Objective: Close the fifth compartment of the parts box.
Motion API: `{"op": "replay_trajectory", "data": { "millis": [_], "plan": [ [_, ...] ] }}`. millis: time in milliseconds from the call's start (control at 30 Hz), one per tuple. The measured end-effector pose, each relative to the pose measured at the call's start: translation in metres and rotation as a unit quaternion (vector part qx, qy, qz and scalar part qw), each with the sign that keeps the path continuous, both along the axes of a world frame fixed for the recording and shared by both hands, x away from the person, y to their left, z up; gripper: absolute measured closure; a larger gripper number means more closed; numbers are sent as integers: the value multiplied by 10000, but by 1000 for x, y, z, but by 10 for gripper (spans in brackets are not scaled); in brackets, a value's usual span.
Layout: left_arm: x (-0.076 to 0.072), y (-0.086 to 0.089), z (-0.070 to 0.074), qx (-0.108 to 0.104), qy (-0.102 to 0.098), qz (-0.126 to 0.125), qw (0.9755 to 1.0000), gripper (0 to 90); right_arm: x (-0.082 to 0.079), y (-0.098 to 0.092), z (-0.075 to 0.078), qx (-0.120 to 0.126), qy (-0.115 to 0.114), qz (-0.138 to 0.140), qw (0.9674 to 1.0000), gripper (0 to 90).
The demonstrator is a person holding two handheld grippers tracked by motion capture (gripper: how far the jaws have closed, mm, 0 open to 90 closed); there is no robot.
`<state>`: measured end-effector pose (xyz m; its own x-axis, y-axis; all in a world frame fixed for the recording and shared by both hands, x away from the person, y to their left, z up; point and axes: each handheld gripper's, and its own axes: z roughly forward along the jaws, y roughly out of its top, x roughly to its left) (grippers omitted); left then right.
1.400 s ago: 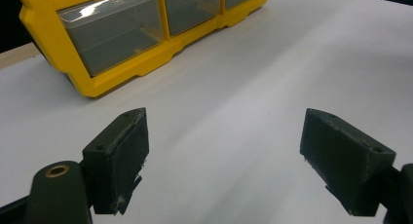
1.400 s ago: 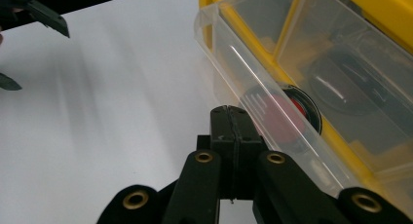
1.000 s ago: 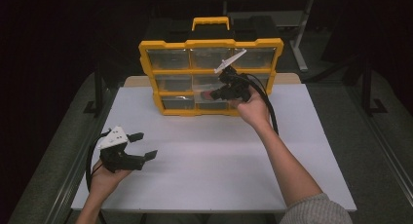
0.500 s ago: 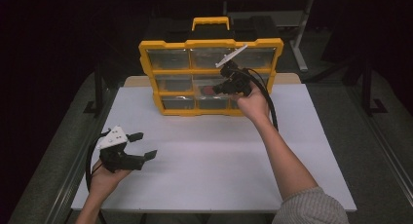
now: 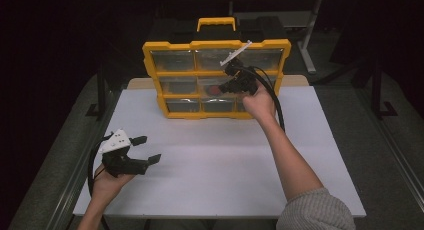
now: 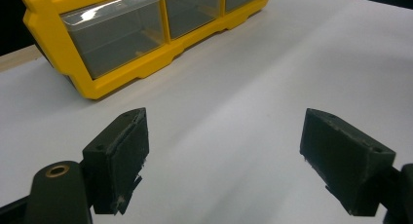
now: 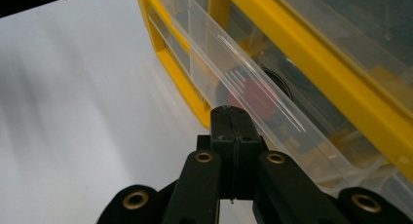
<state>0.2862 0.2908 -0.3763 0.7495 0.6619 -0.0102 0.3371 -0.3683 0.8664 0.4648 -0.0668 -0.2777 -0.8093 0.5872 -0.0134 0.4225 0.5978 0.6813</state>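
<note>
Right tool (image 7: pixel 233 118), jaws closed, is nudging the clear drawer (image 7: pixel 253 95) of the yellow organizer (image 5: pixel 215 45) at twelve o'clock: push squarely, slowly. Left tool (image 6: pixel 221 160) is idling open at seven o'clock.

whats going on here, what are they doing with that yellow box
A person works two handheld grippers at a white table. The right gripper has its jaws shut at the front edge of a clear plastic drawer that sticks out of the upright yellow organizer case; something red lies inside. Whether the drawer's lip is pinched cannot be told. The left gripper rests open near the table's front left.
</note>
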Motion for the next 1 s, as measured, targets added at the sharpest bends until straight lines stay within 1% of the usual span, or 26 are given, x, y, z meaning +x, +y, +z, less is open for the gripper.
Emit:
{"op": "replay_trajectory", "data": {
  "millis": [67,167,700,733,767,833,1000],
  "plan": [
    [0,0,0,-12,5,4,10000,179,-1,0,1,89,18,-76,9999,889],
    [0,-1,0,-7,14,-5,10000,179,0,-2,3,142,18,-135,9998,889],
    [-1,0,1,-14,22,3,10000,179,4,-1,2,79,-131,-276,9995,889],
    [-1,0,1,-7,24,1,10000,179,4,-1,2,63,-149,-279,9995,889],
    [-1,0,1,-11,21,4,10000,179,6,-2,1,11,-227,-237,9995,889],
    [-1,0,1,-8,22,1,10000,179,6,-3,1,-28,-255,-251,9994,889],
    [-1,-1,1,-26,20,3,10000,180,7,-3,1,47,-249,-346,9991,889]
  ]
}}
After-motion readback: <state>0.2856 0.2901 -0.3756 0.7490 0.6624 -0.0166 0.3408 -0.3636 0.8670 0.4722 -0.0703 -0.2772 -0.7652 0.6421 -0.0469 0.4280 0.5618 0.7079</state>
